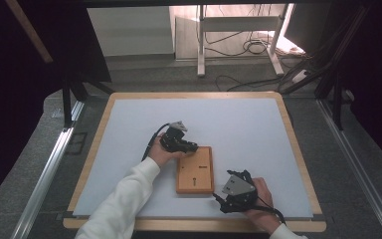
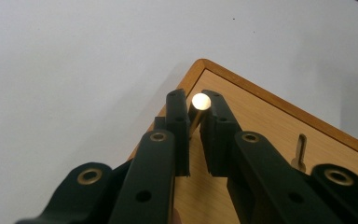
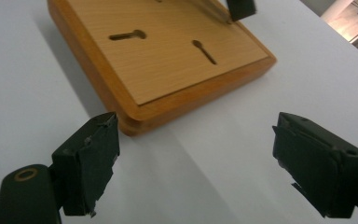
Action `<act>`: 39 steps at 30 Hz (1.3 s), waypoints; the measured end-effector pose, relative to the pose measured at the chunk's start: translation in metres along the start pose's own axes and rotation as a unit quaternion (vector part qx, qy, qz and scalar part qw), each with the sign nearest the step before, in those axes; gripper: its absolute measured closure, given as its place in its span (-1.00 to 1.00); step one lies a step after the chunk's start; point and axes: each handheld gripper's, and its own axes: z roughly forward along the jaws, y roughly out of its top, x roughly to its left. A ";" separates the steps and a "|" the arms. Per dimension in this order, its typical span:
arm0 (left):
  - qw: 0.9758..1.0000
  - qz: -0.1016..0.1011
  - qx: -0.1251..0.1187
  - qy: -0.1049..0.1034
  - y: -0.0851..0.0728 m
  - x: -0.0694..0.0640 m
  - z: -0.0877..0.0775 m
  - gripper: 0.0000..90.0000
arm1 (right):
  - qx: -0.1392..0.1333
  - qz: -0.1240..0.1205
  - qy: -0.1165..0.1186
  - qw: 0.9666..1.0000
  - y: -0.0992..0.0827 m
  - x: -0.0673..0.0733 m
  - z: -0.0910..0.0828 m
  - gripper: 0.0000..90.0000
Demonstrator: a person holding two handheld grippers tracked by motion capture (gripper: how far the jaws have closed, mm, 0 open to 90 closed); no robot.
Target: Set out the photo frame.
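Left claw (image 2: 194, 119) clamped on a brass pin (image 2: 199, 103) above the wooden board (image 1: 195, 170), probably mid-insertion. Right claw (image 3: 196, 158) wide, idle near board's corner.

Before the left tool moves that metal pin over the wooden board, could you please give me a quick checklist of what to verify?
1. Pin clamped in left tool: ok.
2. Pin tip over the board: ok, near a corner.
3. Slots in board unblocked: ok for those in view.
4. Right tool open, off the board: ok.
5. Board steadied: not ok, nothing holds it.
6. Pin lined up with a slot: cannot tell.
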 end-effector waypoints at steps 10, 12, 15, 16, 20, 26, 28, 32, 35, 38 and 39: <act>1.000 -0.014 0.010 -0.011 0.004 0.004 0.000 0.84 | 0.013 -0.058 -0.005 0.998 0.017 0.021 0.024 -0.70; 1.000 -0.012 0.014 -0.012 0.005 0.005 0.000 0.84 | 0.013 -0.059 -0.005 0.998 0.019 0.023 0.029 -0.70; 1.000 -0.018 0.013 -0.017 0.005 0.006 0.000 0.84 | 0.014 -0.066 -0.012 0.998 0.023 0.024 0.034 -0.70; 1.000 -0.019 0.014 -0.019 0.005 0.007 0.000 0.84 | 0.014 -0.068 -0.015 0.997 0.024 0.025 0.036 -0.70; 0.999 -0.025 0.014 -0.023 0.005 0.008 0.000 0.83 | 0.010 -0.080 -0.030 0.996 0.029 0.029 0.041 -0.69; 0.999 -0.024 0.014 -0.018 0.006 0.007 0.000 0.84 | 0.015 -0.095 -0.050 0.994 0.031 0.032 0.043 -0.63; 1.000 -0.019 0.016 -0.012 0.006 0.006 0.000 0.85 | 0.015 -0.104 -0.055 0.993 0.031 0.033 0.044 -0.59; 1.000 -0.013 0.015 -0.003 0.006 0.004 0.000 0.87 | 0.013 -0.125 -0.056 0.991 0.034 0.035 0.041 -0.43; 1.000 -0.005 0.015 0.008 0.007 0.002 0.000 0.87 | 0.013 -0.126 -0.049 0.991 0.037 0.033 0.038 -0.31; 1.000 -0.002 0.017 0.017 0.008 0.001 0.001 0.88 | 0.010 -0.128 -0.050 0.991 0.038 0.030 0.036 -0.25; 1.000 -0.003 0.017 0.017 0.008 0.001 0.001 0.88 | 0.010 -0.129 -0.051 0.990 0.039 0.029 0.036 -0.22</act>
